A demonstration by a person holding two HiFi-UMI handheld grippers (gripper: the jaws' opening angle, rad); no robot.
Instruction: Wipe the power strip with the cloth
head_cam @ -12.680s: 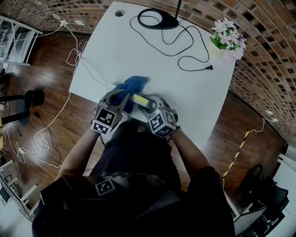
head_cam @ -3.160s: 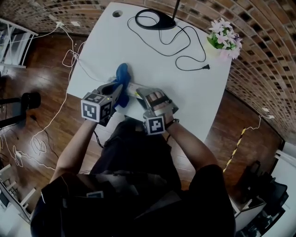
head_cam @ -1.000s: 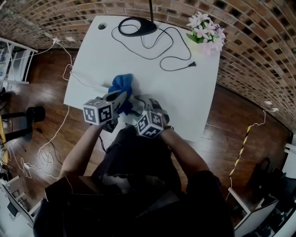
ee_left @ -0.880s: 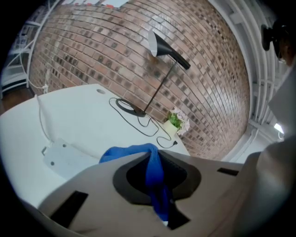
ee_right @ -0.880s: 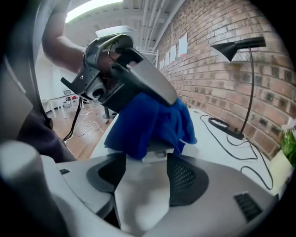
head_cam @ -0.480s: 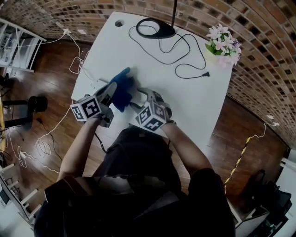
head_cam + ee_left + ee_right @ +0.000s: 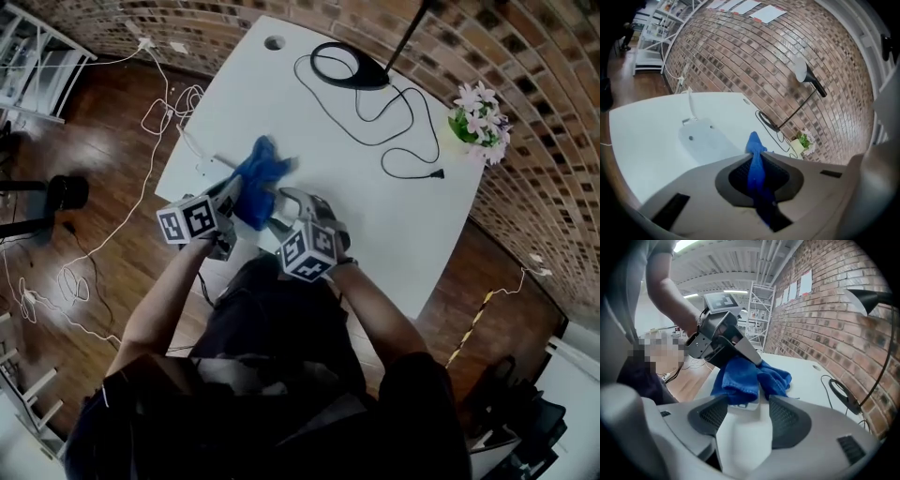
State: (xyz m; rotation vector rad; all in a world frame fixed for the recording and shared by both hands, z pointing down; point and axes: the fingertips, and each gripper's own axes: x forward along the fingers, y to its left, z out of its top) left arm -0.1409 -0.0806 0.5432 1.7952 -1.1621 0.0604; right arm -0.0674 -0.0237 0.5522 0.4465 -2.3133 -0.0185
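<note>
White bench (image 7: 375,202) set against a brick wall (image 7: 544,75).
On it lie a black lamp base (image 7: 349,67), its loose plug (image 7: 433,173), potted flowers (image 7: 481,111) and, near the front edge, a white power strip (image 7: 701,138).

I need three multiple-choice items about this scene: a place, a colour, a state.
1. The flowers stand: A) on the floor; B) at a table corner by the brick wall; C) at the table's middle.
2. The cloth is: A) red; B) green; C) blue.
3. The left gripper is: A) open and empty; B) shut on the cloth; C) shut on a cord.
Answers: B, the head view shows them at that corner; C, every view shows blue; B, cloth sits pinched between its jaws.
</note>
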